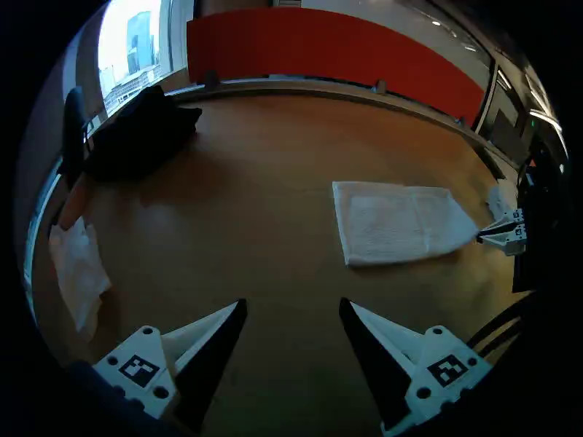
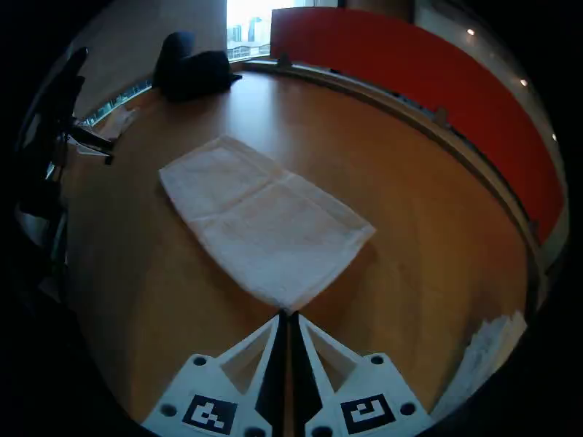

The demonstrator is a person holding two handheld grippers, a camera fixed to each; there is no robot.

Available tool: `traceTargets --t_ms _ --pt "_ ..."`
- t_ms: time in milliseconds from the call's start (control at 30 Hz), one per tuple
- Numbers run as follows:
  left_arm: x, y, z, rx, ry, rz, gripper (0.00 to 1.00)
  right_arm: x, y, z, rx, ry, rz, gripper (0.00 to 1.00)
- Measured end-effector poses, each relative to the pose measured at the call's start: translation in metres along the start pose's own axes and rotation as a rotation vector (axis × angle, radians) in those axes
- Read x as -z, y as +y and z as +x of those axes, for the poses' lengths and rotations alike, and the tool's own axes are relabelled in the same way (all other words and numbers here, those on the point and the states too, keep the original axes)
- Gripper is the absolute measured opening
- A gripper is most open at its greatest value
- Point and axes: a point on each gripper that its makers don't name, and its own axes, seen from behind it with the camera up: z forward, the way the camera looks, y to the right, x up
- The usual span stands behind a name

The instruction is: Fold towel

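Towel [image 2: 262,226] laid flat on worktop [image 2: 423,240] | right gripper [image 2: 288,315] jaws seen closed at its near corner, pinch not discernible | left gripper [image 1: 291,301] jaws held wide, empty, towel well apart

The left hand-held gripper [image 1: 291,320] holds its 2 fingers wide apart; the right hand-held gripper [image 2: 286,320] has its 2 pressed together.

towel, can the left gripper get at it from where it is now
Probably yes: the left gripper is open, and bare table lies between it and the towel, off to its right. The right gripper sits at the towel's far corner, leaving the near edge free.
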Motion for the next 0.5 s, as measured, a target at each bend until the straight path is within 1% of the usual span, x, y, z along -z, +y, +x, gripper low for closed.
traceTargets --t_ms 500 --pt "0.004 -0.003 0.004 0.009 0.016 0.007 0.94 0.019 0.012 0.025 0.003 0.063 -0.034 0.04"
